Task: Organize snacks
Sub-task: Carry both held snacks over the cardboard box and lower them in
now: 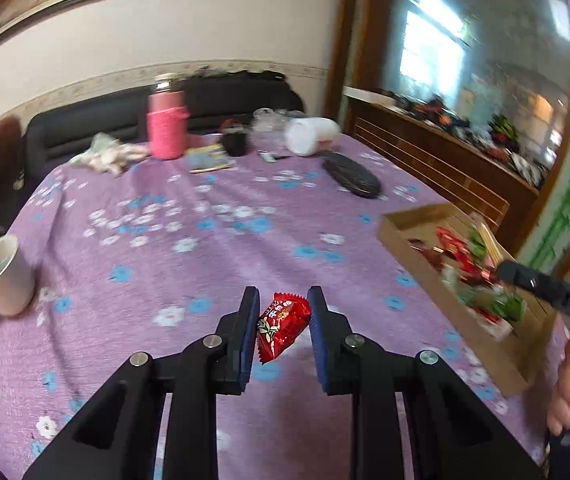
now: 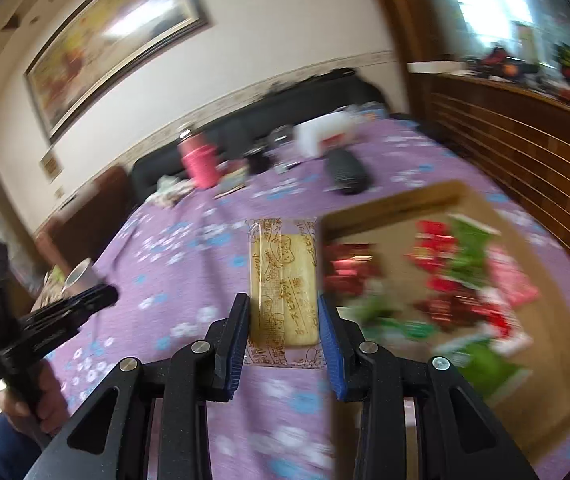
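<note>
The left gripper (image 1: 282,322) pinches a red snack packet (image 1: 282,326) between its pads, held above the purple flowered tabletop (image 1: 189,216). The right gripper (image 2: 284,322) is closed on a clear-wrapped biscuit (image 2: 284,292), just left of the cardboard box (image 2: 397,206). This box holds blurred red and green packets (image 2: 461,276) and sits at the right part of the tabletop.

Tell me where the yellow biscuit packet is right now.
In the right wrist view the biscuit packet sits between the right gripper fingers, over the purple tablecloth, just left of the cardboard tray.
</note>
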Demonstrator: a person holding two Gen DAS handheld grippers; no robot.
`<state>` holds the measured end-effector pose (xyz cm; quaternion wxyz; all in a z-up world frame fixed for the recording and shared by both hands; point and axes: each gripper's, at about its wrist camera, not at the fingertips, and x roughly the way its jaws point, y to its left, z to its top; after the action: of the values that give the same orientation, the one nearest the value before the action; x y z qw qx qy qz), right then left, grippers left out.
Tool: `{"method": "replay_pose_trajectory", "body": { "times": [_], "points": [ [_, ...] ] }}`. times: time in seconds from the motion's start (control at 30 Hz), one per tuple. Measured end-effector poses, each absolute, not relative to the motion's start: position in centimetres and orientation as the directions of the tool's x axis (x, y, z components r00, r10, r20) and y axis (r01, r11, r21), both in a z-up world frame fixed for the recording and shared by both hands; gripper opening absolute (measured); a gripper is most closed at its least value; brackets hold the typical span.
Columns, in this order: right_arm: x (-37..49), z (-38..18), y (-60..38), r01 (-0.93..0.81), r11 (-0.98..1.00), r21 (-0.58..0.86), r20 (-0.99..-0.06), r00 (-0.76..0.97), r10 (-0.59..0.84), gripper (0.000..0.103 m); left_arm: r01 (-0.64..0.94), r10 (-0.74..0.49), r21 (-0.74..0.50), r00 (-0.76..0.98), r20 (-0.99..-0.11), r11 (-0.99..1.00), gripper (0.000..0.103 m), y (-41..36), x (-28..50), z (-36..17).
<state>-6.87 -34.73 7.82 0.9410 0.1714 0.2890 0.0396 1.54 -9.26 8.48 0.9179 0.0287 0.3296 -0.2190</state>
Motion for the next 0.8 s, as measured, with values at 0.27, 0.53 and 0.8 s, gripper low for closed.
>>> {"method": "replay_pose_trajectory", "body": {
  "times": [0.27, 0.53, 0.8],
  "points": [
    [-9.4, 6.3, -41.5, 0.172, 0.905, 0.388, -0.55, 0.832, 0.077, 0.036, 0.6, -0.533, -0.134, 0.56, -0.635, 0.789, 0.024, -20.0, -1.3, 9.6],
    [-11.4, 4.4, -45.5, 0.262, 0.886, 0.384, -0.586, 0.81, 0.014, 0.036, 0.71, -0.582, -0.141, 0.428, -0.691, 0.69, 0.024, -30.6, -4.4, 5.7],
    [-11.1, 2.8, -46.0, 0.279, 0.89, 0.361, -0.618, 0.786, 0.004, 0.036, 0.719, -0.561, -0.105, 0.433, -0.706, 0.687, 0.024, -32.3, -4.8, 3.1]
  ]
}}
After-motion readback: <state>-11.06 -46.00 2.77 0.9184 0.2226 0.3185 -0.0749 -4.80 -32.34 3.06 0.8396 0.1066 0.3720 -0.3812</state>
